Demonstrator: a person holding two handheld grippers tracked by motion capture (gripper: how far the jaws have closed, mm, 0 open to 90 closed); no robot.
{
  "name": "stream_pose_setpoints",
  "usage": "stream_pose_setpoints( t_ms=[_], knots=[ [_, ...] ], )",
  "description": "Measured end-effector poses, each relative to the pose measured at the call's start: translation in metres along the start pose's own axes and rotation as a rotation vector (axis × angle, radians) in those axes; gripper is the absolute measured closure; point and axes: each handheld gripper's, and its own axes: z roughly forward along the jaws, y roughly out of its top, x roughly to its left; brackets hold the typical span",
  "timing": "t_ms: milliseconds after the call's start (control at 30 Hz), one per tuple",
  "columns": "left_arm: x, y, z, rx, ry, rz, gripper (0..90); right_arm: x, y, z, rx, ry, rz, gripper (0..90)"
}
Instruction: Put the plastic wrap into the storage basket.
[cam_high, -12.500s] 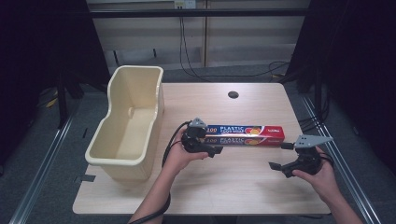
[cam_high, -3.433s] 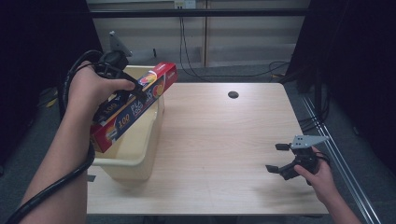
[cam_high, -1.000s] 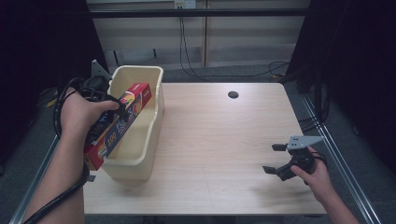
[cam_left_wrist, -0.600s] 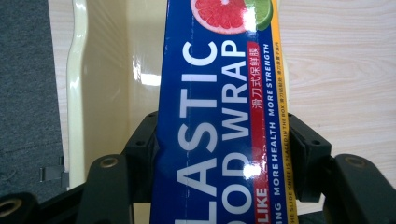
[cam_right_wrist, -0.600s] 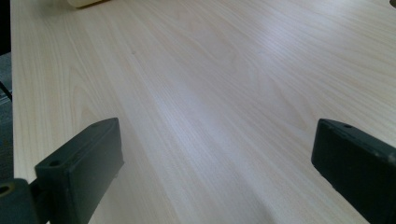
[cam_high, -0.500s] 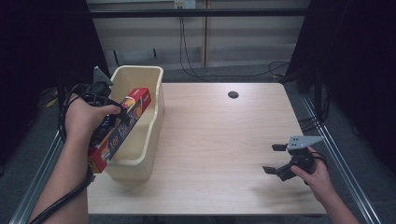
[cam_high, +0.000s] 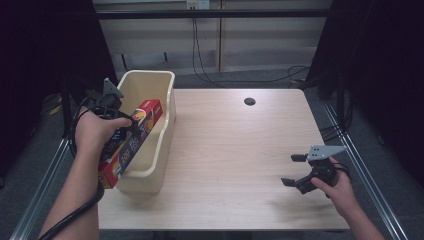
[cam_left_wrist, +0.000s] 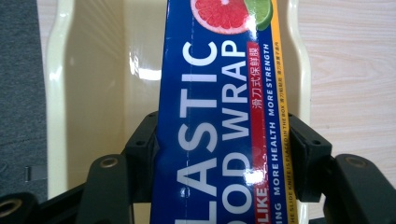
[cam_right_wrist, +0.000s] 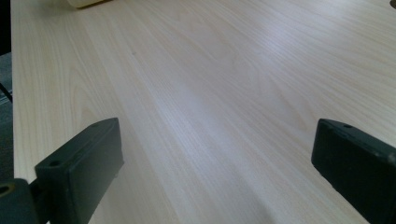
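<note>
High view: a pale wooden table (cam_high: 240, 150) fills the centre of the frame, with a small dark round hole (cam_high: 249, 101) near its far edge. A cream plastic tub (cam_high: 150, 165) stands along the table's left edge, its long side running away from the camera. At centre left, the left gripper (cam_high: 131, 126) clamps a box of plastic wrap (cam_high: 131, 145) across its width. The box is tilted, its red far end raised over the tub's interior and its near end low, overhanging the tub's near left rim. The left hand (cam_high: 95, 132) wraps the gripper body, and a black cable (cam_high: 75, 215) trails along the forearm toward the bottom left.

Left gripper view: both black jaws press the long sides of the box (cam_left_wrist: 219, 121), whose blue face carries white lettering and a grapefruit-and-lime picture at the top of the frame. The tub's inner wall (cam_left_wrist: 107, 70) lies behind the box.

At lower right of the high view, the right gripper (cam_high: 295, 170) is held by the right hand (cam_high: 340, 182) just above the table, well apart from the tub.

Right gripper view: its jaws stand wide apart with bare tabletop (cam_right_wrist: 210, 93) between them, holding nothing.
</note>
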Motion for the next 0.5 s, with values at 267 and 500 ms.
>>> stream_pose_setpoints(
  t_ms=[267,500],
  knots=[
    [-0.0002,-0.0007,0.007,0.015,0.002,-0.01,40.2,0.0002,-0.0002,-0.0005,0.0,-0.004,0.003,2.0],
    [0.0006,-0.0016,0.0115,0.019,0.001,-0.023,40.2,0.0001,-0.0003,-0.0004,-0.001,-0.005,0.002,2.0]
  ],
)
